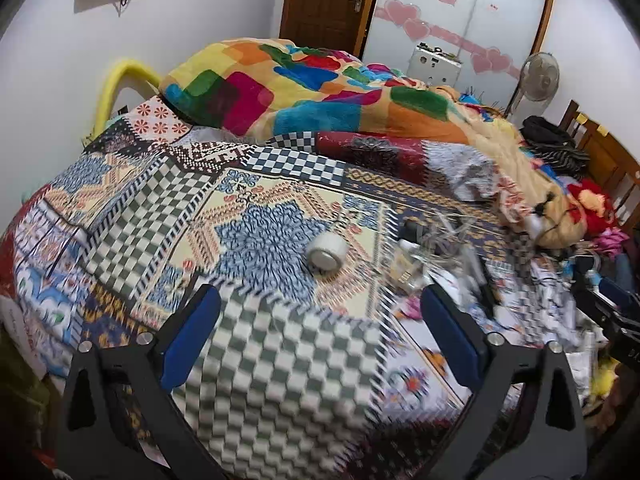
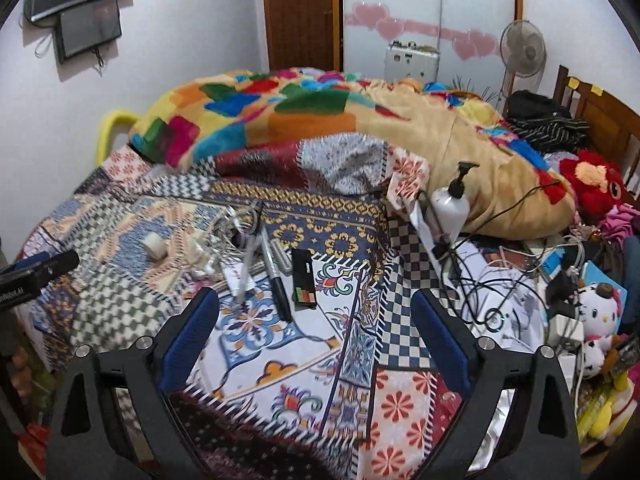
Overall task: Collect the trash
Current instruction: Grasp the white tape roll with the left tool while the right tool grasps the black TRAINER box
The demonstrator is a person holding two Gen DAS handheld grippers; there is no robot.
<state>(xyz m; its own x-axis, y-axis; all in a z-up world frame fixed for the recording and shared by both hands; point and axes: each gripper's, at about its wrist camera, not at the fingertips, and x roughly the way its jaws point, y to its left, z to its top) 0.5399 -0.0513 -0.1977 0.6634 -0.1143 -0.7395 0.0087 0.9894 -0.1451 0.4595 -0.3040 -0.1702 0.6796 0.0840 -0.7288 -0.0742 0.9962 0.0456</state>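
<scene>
A white tape roll [image 1: 327,255] lies on the patterned bed cover, ahead of my open, empty left gripper [image 1: 320,312]; it also shows in the right wrist view [image 2: 155,246]. To its right lies a pile of clear wrappers and white cords [image 1: 432,254], seen also in the right wrist view [image 2: 224,240]. My right gripper [image 2: 316,312] is open and empty above the cover. Ahead of it lie a black marker [image 2: 278,280], a clear pen [image 2: 244,272] and a black box [image 2: 304,280]. The left gripper's tip [image 2: 44,268] shows at the left edge.
A colourful blanket [image 1: 304,84] is heaped at the back of the bed. A white pump bottle [image 2: 452,204] stands by tangled black cables [image 2: 480,280]. Plush toys [image 2: 596,312] and clothes crowd the right side. A fan [image 2: 522,48] and wooden headboard [image 2: 600,120] stand behind.
</scene>
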